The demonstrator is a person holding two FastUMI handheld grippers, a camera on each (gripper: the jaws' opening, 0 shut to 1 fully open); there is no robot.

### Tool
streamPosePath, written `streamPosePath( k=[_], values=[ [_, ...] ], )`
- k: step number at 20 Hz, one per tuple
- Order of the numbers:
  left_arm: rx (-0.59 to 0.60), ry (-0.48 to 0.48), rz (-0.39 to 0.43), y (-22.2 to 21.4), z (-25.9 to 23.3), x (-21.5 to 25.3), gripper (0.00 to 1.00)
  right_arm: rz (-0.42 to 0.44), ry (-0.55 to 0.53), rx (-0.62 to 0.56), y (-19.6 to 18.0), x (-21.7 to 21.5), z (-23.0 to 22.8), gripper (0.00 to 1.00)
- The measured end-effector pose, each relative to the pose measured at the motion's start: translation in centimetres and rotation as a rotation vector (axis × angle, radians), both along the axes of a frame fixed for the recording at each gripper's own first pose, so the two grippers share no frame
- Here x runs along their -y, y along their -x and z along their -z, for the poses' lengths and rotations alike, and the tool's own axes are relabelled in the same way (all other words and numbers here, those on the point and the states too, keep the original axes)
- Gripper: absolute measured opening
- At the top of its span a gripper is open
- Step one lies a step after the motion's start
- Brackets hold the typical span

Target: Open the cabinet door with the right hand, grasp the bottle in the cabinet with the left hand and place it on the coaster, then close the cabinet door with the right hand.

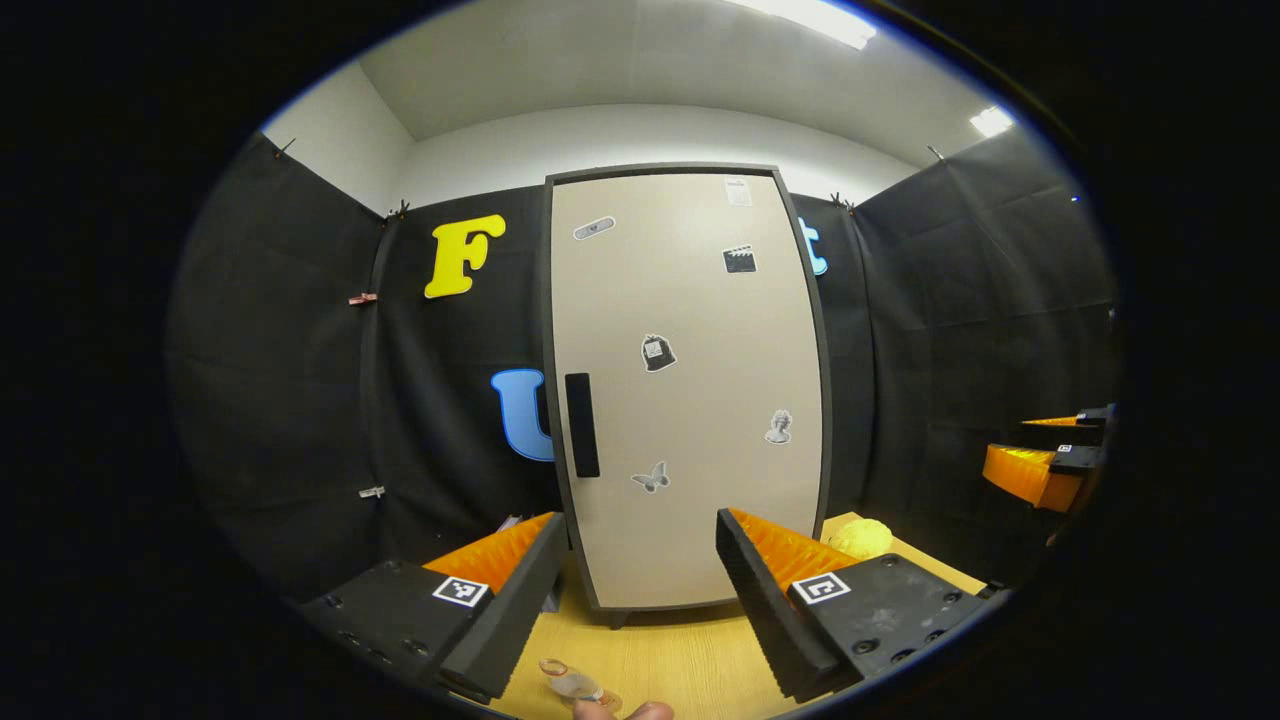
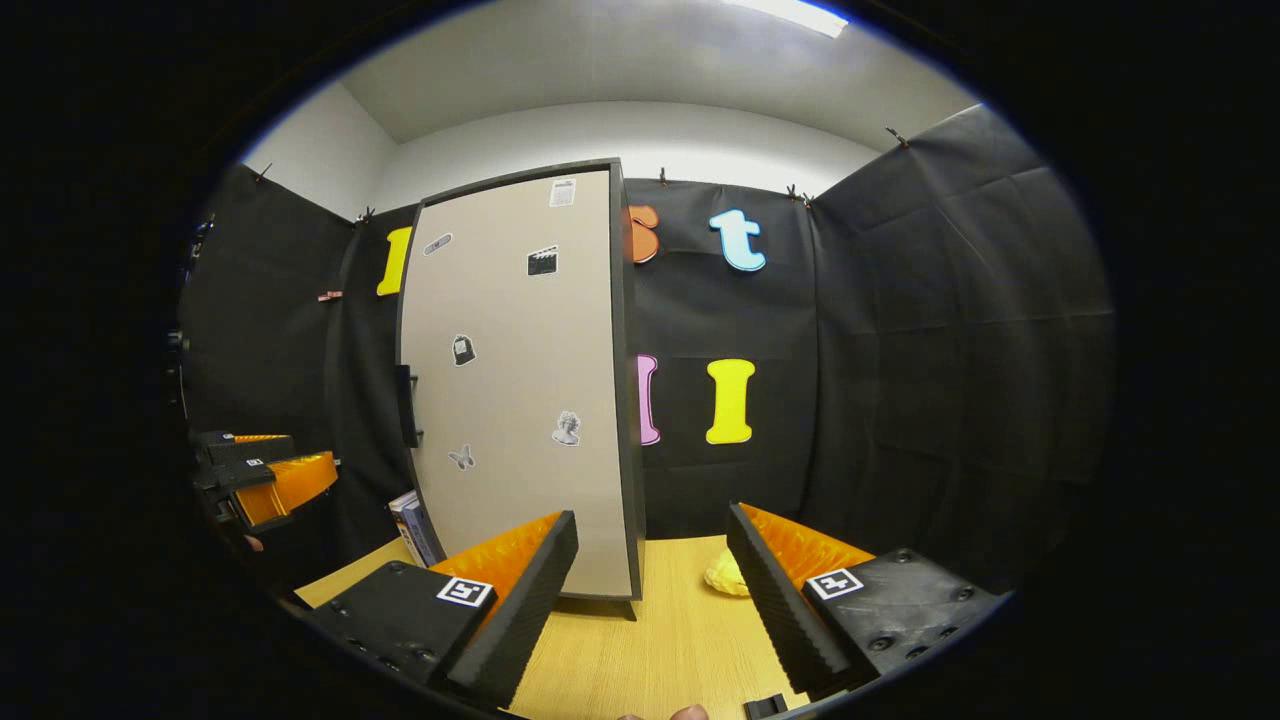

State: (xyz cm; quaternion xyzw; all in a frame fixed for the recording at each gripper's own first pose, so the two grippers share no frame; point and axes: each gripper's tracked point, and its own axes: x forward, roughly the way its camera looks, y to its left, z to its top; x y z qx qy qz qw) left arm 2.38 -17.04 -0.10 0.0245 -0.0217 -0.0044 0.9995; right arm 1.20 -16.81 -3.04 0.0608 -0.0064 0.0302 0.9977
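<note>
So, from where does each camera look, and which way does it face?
Left gripper view: rides the left gripper, squarely facing the closed cabinet door; own open fingers below, right gripper far right.
Right gripper view: rides the right gripper, facing the door obliquely; left gripper at left.
Shared: door, table, yellow object.

One cabinet (image 1: 690, 390), two hand-held grippers (image 1: 630, 600) (image 2: 650, 600), one bottle (image 1: 572, 684), five door stickers (image 1: 657, 352).

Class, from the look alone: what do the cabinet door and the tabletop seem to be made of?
Cabinet door: probably matt beige laminated board with a dark edge; flat, even colour, no grain, stickers lying smooth. Tabletop: light wood or wood-look laminate; fine lengthwise grain lines, low sheen.
</note>
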Motion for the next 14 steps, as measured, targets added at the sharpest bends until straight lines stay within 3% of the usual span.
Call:
streamPosePath(
  k=[14],
  values=[
    [0.002,-0.008,0.002,-0.03,0.08,0.14,0.94,0.006,-0.003,-0.005,-0.07,0.27,0.23,0.98]
  ],
)
